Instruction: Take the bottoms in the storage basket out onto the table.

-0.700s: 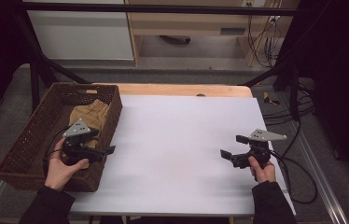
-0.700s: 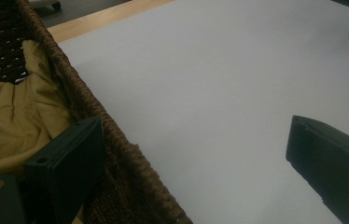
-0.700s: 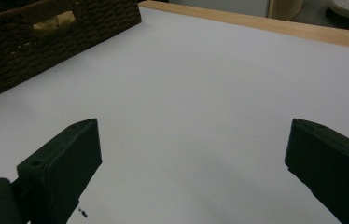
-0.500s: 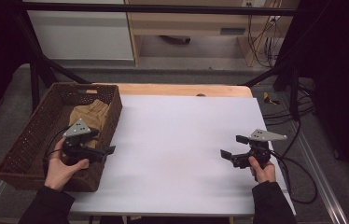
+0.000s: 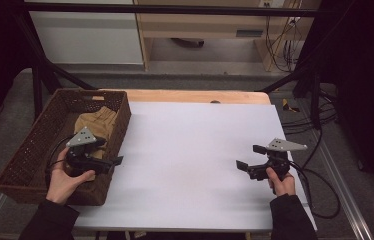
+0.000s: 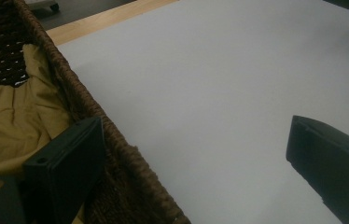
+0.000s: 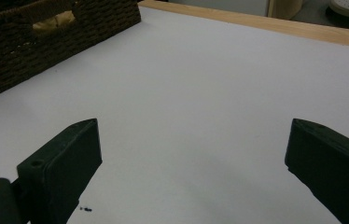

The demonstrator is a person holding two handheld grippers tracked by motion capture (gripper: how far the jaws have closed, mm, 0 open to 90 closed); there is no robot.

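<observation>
Two grippers unclenched, empty | left gripper [image 5: 116, 163] straddles basket [image 5: 35, 145] rim, tan cloth [image 5: 97, 122] just beyond its inner finger | step: reach | next: dip into basket, pinch cloth | right gripper [image 5: 249, 159] idle

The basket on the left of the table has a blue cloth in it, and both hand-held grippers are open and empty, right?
Not quite: the cloth in the basket is tan, not blue, as the left gripper view and high view show. The rest holds: the basket sits on the left, and the left hand-held gripper and right hand-held gripper are open and empty.
</observation>
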